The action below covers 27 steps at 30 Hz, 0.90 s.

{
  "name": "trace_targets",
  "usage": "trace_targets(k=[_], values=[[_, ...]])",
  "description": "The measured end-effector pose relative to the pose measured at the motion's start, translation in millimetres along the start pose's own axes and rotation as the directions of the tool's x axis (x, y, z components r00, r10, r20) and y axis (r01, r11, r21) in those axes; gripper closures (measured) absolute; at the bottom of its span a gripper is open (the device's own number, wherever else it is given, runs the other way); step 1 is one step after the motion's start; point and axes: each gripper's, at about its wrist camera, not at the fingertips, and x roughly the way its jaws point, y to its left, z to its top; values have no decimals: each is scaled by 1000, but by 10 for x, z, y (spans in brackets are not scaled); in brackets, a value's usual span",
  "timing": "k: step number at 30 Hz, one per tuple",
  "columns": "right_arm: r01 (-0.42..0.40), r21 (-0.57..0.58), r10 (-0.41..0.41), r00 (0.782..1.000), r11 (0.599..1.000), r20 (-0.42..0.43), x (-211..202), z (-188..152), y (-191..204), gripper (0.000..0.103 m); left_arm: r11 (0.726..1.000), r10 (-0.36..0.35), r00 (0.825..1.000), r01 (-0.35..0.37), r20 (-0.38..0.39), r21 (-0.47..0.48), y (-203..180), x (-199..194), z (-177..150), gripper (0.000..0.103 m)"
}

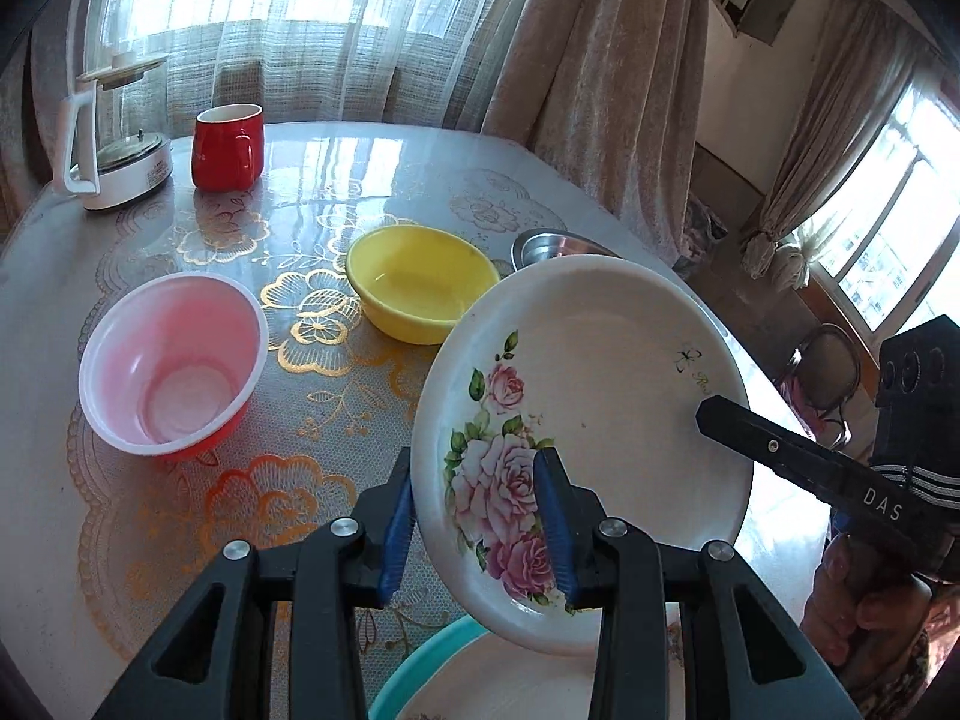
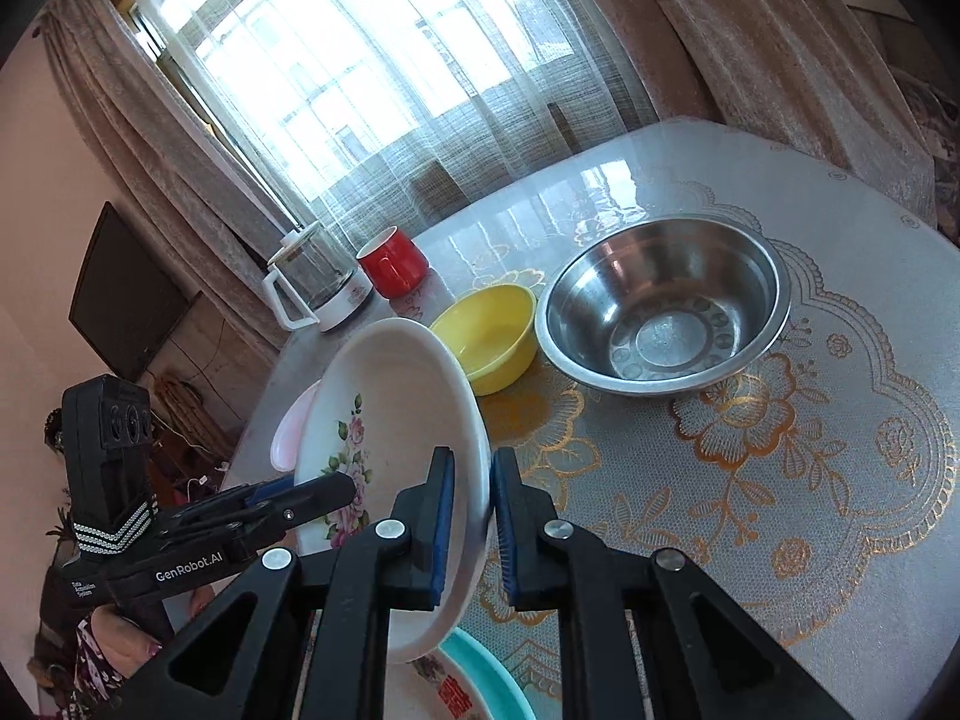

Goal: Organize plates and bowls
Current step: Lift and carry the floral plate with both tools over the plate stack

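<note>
Both grippers angle downward and hold the rose plate [image 1: 600,396] tilted above the table [image 1: 360,180]: the left gripper [image 1: 477,531] pinches its near rim, and the right gripper [image 2: 474,525] clamps the right rim. Below it lies a teal-rimmed plate [image 2: 492,672]; the yellow bowl [image 1: 420,282] sits farther off.

White plate [image 1: 606,396] pink roses; yellow bowl [image 1: 420,282]; pink bowl [image 1: 171,366]; red mug [image 1: 227,147]; steel bowl [image 2: 663,306].
</note>
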Motion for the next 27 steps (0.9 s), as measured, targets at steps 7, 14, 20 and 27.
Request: trace_targets(k=[7, 14, 20, 27], values=[[-38, 16, 38, 999, 999, 0, -339, -324, 165, 90, 999, 0, 1000, 1, 27, -41, -49, -313, -487, 65], [-66, 50, 66, 998, 997, -11, -561, -721, 280, 90, 994, -14, 1000, 17, 27, -111, -13, -515, -996, 65], [-74, 109, 77, 997, 991, -26, -620, -1058, 238, 90, 995, 3, 1000, -3, -3, -102, -65, -548, -1289, 65], [-39, 183, 56, 994, 982, -91, -494, -1358, 71, 88, 996, 32, 999, -33, -14, -85, -106, -596, -1498, 65]])
